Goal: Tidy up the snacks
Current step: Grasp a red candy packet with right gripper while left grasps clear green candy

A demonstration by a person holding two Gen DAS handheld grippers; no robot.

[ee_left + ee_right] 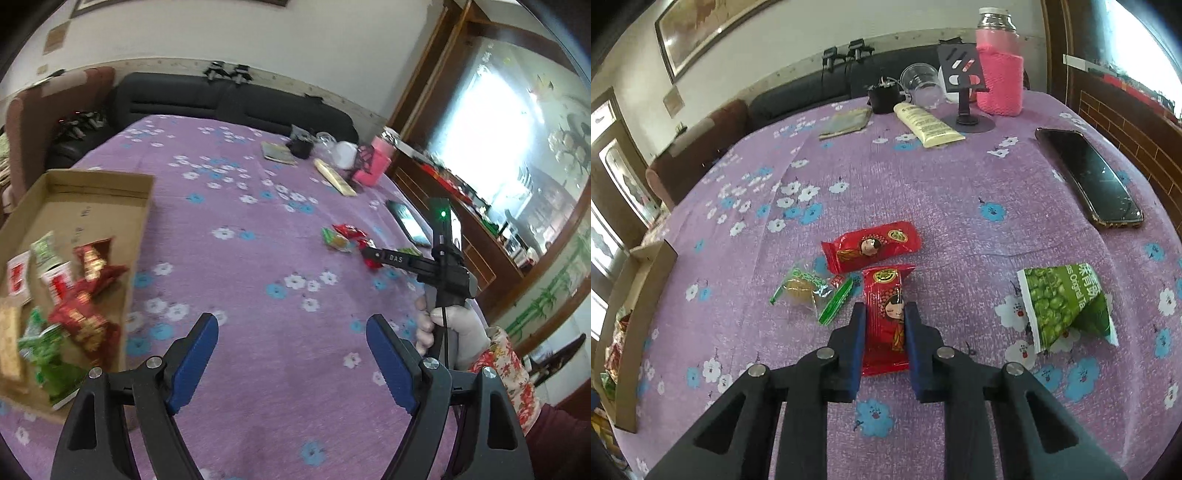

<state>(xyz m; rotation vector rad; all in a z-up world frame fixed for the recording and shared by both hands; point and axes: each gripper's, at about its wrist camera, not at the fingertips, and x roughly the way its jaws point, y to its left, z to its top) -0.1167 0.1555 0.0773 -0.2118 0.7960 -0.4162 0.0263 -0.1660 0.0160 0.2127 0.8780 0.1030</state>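
Snacks lie in two places on the purple flowered tablecloth (923,192): a loose group mid-table and a pile inside the cardboard box (92,199) at the left edge. My right gripper (884,314) has its blue pads closed against both sides of a red snack packet (884,295) printed with a cartoon girl and a round green-and-gold seal; the packet lies flat on the cloth. Just beyond it lies a second red packet (871,245) with the same seal. To their left lies a clear wrapper with green ends (809,291) holding a yellowish piece. To the right, apart from these, lies a green pea bag (1067,302); legible text reads "Original", the rest being Chinese characters. My left gripper (291,350) hangs above the cloth near the box, jaws wide apart, holding nothing. The box contains red, green and white packets, blurred, print unreadable. The right tool's arm reads "DAS". A black phone (1089,177) lies far right.
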